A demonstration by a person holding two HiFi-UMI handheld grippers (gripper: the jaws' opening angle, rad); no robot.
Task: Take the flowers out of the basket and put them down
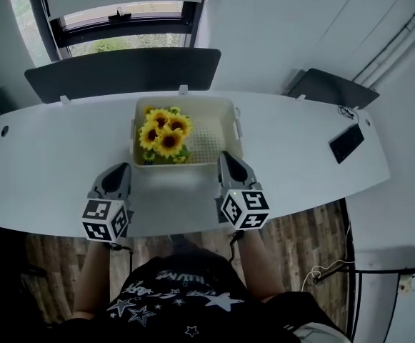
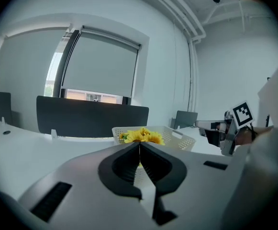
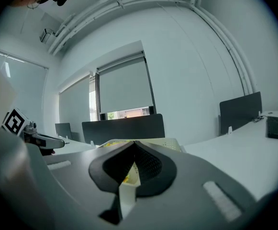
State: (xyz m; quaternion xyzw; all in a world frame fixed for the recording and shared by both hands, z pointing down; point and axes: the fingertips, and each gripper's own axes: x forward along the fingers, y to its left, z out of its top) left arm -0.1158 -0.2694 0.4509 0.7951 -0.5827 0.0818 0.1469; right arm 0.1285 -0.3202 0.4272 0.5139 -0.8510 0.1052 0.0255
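A bunch of yellow sunflowers (image 1: pixel 163 134) lies in the left half of a white perforated basket (image 1: pixel 219 138) at the middle of the white table. My left gripper (image 1: pixel 123 168) is shut and empty, a little short of the basket's near left corner. My right gripper (image 1: pixel 225 156) is shut and empty, with its tip at the basket's near right rim. In the left gripper view the flowers (image 2: pixel 142 135) and the basket (image 2: pixel 179 139) show just past the closed jaws (image 2: pixel 139 144). In the right gripper view the basket (image 3: pixel 170 143) sits behind the closed jaws (image 3: pixel 134 143).
A dark divider panel (image 1: pixel 125 72) stands along the table's far edge, another (image 1: pixel 333 88) at the far right. A black phone (image 1: pixel 346 143) lies on the table's right part. The table's front edge (image 1: pixel 178 227) runs just under my grippers.
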